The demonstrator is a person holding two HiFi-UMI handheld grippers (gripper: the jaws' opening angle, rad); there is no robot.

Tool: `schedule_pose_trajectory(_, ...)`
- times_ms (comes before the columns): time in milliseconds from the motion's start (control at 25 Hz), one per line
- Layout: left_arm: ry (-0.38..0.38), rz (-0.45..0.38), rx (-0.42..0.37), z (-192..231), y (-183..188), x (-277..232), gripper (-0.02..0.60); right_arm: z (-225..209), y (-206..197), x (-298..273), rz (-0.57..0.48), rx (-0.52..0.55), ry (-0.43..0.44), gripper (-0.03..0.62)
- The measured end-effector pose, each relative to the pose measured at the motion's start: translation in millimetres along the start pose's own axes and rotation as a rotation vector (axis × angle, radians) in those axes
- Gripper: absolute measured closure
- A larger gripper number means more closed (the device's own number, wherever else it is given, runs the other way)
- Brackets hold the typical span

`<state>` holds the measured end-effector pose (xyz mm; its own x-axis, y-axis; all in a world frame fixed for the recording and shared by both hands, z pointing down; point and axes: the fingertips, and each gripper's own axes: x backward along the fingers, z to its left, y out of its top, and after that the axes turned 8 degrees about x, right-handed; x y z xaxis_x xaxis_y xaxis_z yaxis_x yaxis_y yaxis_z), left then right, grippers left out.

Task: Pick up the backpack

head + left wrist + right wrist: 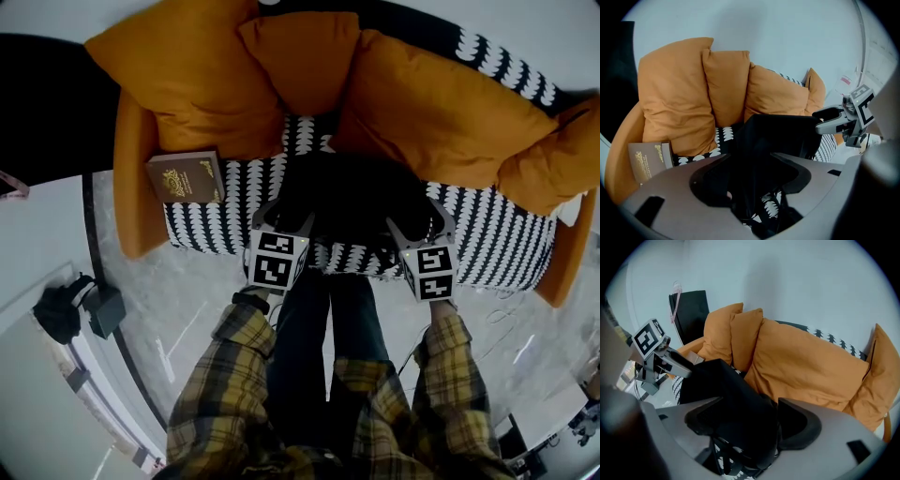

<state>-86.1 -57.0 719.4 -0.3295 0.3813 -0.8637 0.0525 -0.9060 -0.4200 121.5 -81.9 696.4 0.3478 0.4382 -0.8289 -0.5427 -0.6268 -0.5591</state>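
The black backpack [352, 202] lies on the front of the patterned sofa seat [487, 244], just below the orange cushions. My left gripper [286, 217] is at its left side and my right gripper [419, 223] at its right side, both pointing steeply down. In the left gripper view the wide jaws of the left gripper [752, 180] straddle the backpack [778, 136] fabric without pinching it. In the right gripper view the right gripper [750, 420] likewise stands open around the backpack [726, 390]. Each gripper shows in the other's view: the right gripper [834, 122] and the left gripper [670, 359].
A brown book [186, 178] lies on the seat's left end. Several orange cushions [441, 112] line the sofa back. A black object [61, 309] sits on the floor at left. The person's legs [328, 328] stand against the sofa front.
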Motion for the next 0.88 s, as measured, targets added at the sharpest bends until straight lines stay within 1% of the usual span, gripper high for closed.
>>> schedule_pose_trajectory(120, -0.001, 0.029, -0.011, 0.5, -10.1, -12.1, 0.317, -3.8, -12.7, -9.0, 0.041, 0.020, -0.002, 0.246)
schedule_pose_trajectory(280, 0.013, 0.057, 0.004, 6.8, -18.8, -29.4, 0.307, -8.6, -30.2, -21.2, 0.085, 0.028, -0.005, 0.245)
schedule_pose_trajectory(440, 0.018, 0.095, -0.003, 11.4, -26.1, -45.9, 0.307, -13.5, -41.9, -31.8, 0.095, 0.021, -0.010, 0.246)
schedule_pose_trajectory(560, 0.017, 0.110, 0.000, 13.4, -26.7, -56.0, 0.307, -15.6, -45.5, -40.2, 0.100, 0.013, 0.006, 0.246)
schedule_pose_trajectory(680, 0.013, 0.114, 0.025, 13.5, -26.9, -64.9, 0.308, -19.9, -49.4, -48.7, 0.111, 0.011, 0.018, 0.246)
schedule_pose_trajectory(800, 0.001, 0.126, 0.073, 15.0, -33.0, -71.3, 0.310, -19.1, -56.1, -56.3, 0.135, -0.005, 0.033, 0.247)
schedule_pose_trajectory(880, -0.005, 0.131, 0.082, 13.9, -35.8, -73.1, 0.330, -16.5, -58.4, -58.3, 0.143, 0.001, 0.041, 0.249)
